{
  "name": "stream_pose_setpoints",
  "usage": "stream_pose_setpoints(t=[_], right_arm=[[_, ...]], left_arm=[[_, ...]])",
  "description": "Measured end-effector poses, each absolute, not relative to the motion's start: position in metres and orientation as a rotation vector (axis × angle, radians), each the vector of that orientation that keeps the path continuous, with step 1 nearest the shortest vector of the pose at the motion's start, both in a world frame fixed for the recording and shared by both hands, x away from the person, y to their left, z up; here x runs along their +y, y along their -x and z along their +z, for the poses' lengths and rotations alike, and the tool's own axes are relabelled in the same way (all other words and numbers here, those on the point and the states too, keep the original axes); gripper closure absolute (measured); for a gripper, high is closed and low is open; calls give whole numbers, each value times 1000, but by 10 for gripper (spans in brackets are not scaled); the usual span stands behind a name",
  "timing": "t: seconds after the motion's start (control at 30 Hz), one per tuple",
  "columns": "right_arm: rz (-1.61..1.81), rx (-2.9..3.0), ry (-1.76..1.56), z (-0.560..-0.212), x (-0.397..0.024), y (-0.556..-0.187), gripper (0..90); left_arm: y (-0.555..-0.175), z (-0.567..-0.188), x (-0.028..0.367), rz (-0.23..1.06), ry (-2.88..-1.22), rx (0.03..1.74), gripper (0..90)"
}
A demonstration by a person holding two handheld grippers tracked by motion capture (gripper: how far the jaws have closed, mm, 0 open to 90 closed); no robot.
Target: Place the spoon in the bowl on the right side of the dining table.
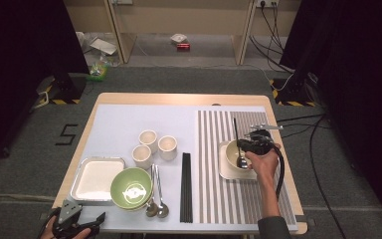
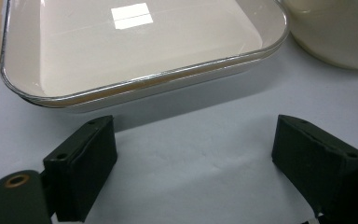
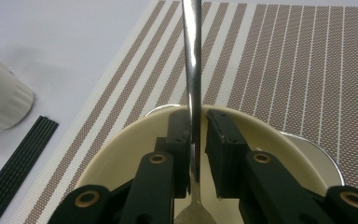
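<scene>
A metal spoon (image 1: 236, 134) stands tilted in a cream bowl (image 1: 230, 153) on a square plate (image 1: 226, 173) on the striped placemat. My right gripper (image 1: 252, 145) is over the bowl. In the right gripper view the spoon handle (image 3: 192, 56) runs up between the jaws of the right gripper (image 3: 198, 126). The left jaw is against the handle and a thin gap shows on the right, so the handle is not pinched. The bowl's rim (image 3: 121, 149) curves below. My left gripper (image 1: 87, 219) rests at the table's front left corner. The left gripper (image 2: 193, 149) is wide open with nothing between its jaws.
A metal-rimmed white tray (image 1: 97, 179) lies just ahead of the left gripper, and the tray (image 2: 121, 46) has a green bowl (image 1: 131, 188) beside it. Three cream cups (image 1: 149, 137), two spoons (image 1: 156, 199) and black chopsticks (image 1: 185, 186) sit mid-table. The striped placemat (image 1: 214, 199) covers the right half.
</scene>
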State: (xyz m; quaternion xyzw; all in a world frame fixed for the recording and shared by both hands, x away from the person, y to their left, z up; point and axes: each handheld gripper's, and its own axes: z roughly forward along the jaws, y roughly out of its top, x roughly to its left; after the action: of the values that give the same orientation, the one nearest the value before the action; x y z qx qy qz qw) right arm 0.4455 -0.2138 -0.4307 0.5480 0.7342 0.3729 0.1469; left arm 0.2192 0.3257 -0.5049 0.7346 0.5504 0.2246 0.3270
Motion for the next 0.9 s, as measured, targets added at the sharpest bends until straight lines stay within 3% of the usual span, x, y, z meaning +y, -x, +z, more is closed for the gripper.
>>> stream_pose_setpoints(t=[0.9], right_arm=[[1014,2080,-1523,-415,-197,-461,672]], left_arm=[[-219,-505,326,587,-1926,1442,125]])
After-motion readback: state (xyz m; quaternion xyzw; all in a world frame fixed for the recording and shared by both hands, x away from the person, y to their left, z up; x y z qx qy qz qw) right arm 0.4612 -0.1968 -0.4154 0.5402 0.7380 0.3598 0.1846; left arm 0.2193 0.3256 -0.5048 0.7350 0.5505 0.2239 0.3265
